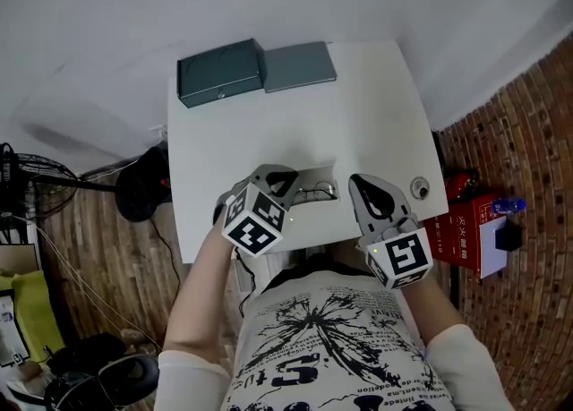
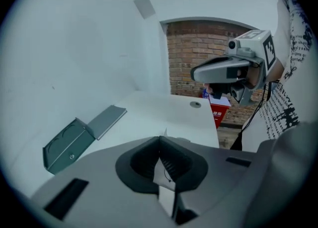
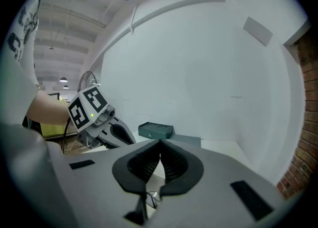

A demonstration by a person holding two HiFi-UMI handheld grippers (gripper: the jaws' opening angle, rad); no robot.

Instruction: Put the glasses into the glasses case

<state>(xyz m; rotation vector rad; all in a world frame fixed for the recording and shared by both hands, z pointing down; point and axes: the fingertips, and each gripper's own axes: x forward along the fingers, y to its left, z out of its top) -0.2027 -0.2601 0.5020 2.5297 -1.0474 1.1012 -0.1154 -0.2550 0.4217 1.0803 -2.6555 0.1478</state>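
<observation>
The open glasses case (image 1: 219,72) is dark green, with its flat lid (image 1: 298,66) lying beside it at the far edge of the white table (image 1: 358,105). It also shows in the left gripper view, case (image 2: 67,147), and in the right gripper view, case (image 3: 155,130). Thin wire glasses (image 1: 315,192) sit between the two grippers at the near edge. My left gripper (image 1: 288,176) has its jaws shut just left of them; a thin dark wire (image 2: 169,178) shows behind the pads, and I cannot tell whether it is pinched. My right gripper (image 1: 355,182) is shut at the tips, with a bit of the glasses (image 3: 155,199) visible beneath.
A round cable grommet (image 1: 419,188) sits in the table near the right gripper. A red box (image 1: 466,230) stands on the brick-pattern floor to the right, and a fan (image 1: 36,176) and cables to the left. The white wall lies behind the case.
</observation>
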